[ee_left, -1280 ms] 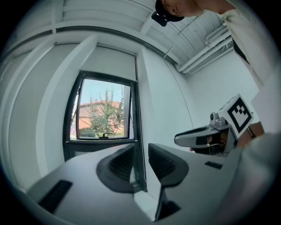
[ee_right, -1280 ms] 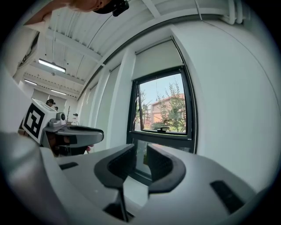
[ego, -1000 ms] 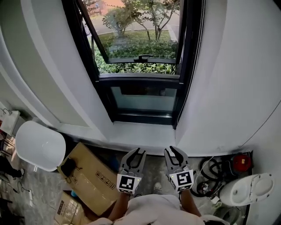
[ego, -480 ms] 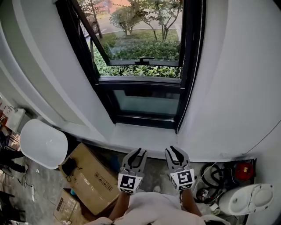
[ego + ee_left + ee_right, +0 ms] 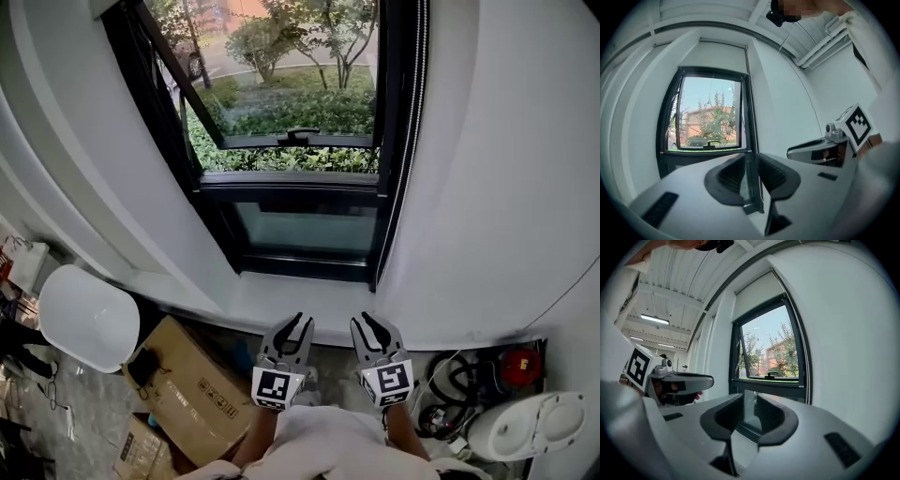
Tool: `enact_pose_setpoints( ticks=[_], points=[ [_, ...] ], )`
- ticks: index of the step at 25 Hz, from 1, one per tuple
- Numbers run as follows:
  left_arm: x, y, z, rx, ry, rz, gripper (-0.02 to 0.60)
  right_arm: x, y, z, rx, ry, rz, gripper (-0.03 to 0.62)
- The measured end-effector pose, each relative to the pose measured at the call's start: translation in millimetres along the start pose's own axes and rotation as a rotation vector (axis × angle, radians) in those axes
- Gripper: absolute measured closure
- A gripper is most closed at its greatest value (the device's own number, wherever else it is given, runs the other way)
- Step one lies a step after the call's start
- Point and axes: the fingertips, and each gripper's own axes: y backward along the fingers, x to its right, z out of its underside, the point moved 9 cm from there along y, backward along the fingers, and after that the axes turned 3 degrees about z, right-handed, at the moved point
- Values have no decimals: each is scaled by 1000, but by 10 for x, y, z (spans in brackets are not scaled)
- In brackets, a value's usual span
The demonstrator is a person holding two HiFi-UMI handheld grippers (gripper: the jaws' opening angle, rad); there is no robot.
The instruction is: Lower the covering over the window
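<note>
The black-framed window [image 5: 300,141] stands ahead with its upper sash tilted outward. A white blind [image 5: 717,56] hangs rolled high above the glass, also seen as the blind [image 5: 757,294] in the right gripper view. A bead chain [image 5: 417,94] runs down the frame's right edge. My left gripper [image 5: 298,326] and right gripper [image 5: 367,323] hover side by side just short of the sill [image 5: 281,300], pointing level at the window. Both are open and hold nothing. The left gripper's [image 5: 751,161] jaws have just been closing, with only air between them. The right gripper's [image 5: 749,401] jaws stand partly apart.
A white rounded seat [image 5: 82,314] and cardboard boxes [image 5: 197,384] lie on the floor at left. Coiled cables with a red item [image 5: 511,347] and a white appliance [image 5: 525,403] sit at right. White walls flank the window recess.
Both grippers have moved forward toward the sill, and the window sits a little higher in the head view. The left jaws look slightly narrower.
</note>
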Motion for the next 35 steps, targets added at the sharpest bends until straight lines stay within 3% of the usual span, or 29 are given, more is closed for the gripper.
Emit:
enact_pose_setpoints(
  ticks=[16, 35],
  points=[
    [-698, -843, 159, 49, 42, 94, 499, 258, -845, -76, -21, 24, 103, 511],
    [-1796, -1743, 317, 33, 71, 196, 499, 379, -2129, -215, -85, 32, 186, 513]
  ],
)
